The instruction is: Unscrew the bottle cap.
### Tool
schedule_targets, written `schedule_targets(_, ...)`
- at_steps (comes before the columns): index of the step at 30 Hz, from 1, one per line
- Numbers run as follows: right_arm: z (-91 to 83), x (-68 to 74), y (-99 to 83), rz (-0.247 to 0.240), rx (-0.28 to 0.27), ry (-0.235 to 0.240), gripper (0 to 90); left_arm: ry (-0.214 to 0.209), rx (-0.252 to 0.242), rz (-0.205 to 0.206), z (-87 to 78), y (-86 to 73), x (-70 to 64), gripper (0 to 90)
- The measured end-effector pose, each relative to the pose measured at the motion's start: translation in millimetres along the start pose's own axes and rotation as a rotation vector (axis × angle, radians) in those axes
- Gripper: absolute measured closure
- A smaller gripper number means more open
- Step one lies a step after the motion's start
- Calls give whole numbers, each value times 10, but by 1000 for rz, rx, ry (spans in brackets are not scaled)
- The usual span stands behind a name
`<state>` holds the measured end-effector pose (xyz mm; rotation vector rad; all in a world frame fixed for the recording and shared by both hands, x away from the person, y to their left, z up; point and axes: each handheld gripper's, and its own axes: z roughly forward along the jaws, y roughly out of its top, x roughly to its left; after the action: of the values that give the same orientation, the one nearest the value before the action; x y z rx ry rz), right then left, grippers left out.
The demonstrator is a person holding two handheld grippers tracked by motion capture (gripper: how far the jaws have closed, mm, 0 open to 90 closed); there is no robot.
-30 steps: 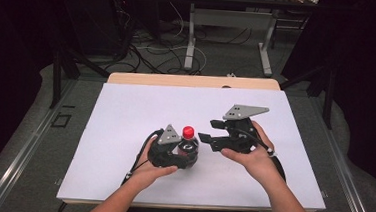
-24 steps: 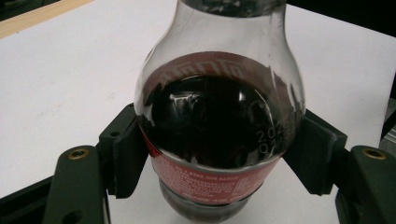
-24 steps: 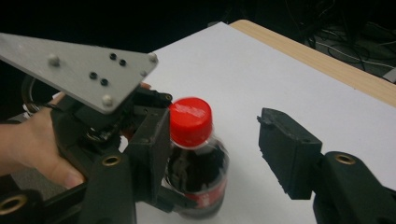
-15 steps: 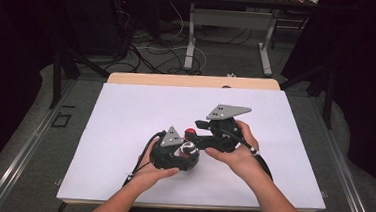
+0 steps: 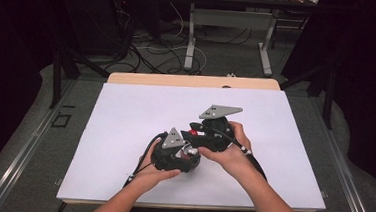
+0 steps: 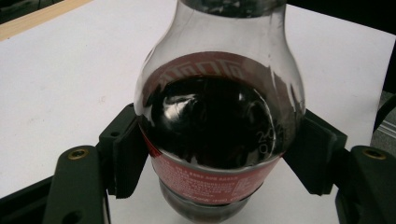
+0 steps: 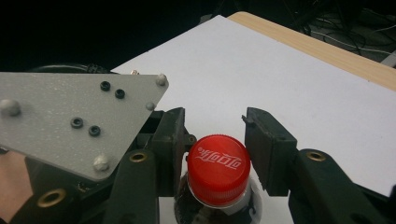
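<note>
Cola bottle gripped at centre of the white table (image 5: 124, 131).

Left hand-held gripper (image 6: 215, 158) clamps the bottle (image 6: 217, 126) by its labelled body; above it, the right hand-held gripper (image 7: 219, 154) straddles the red cap (image 7: 218, 168), jaws spread, apparently not quite touching.

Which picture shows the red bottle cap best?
The right gripper view: the red cap sits close up between that gripper's jaws, white lettering readable. The high view shows a tiny red speck. The left gripper view shows the bottle body instead.
</note>
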<state>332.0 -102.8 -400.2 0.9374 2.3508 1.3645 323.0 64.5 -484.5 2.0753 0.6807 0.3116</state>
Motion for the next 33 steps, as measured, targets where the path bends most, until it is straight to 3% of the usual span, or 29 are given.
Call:
schedule_targets(8,19,-3,-22,2,-4,1,613,-9,9,-6,-14,5,12,304)
schedule_targets(16,24,-85,-26,-36,-10,78,617,-6,4,4,-13,2,9,305)
schedule_targets(17,26,-122,-24,-51,-7,116,618,-9,6,11,-10,1,3,306)
schedule_targets(21,23,-205,-8,-101,21,194,619,-32,13,20,-6,1,-7,305)
schedule_targets(26,24,-265,12,-159,32,262,622,-56,20,28,-9,4,-19,305)
schedule_targets(28,20,-300,31,-207,43,305,625,-55,10,37,1,2,-35,305)
schedule_targets(33,10,-345,55,-230,61,365,623,-71,-3,35,3,2,-43,304)
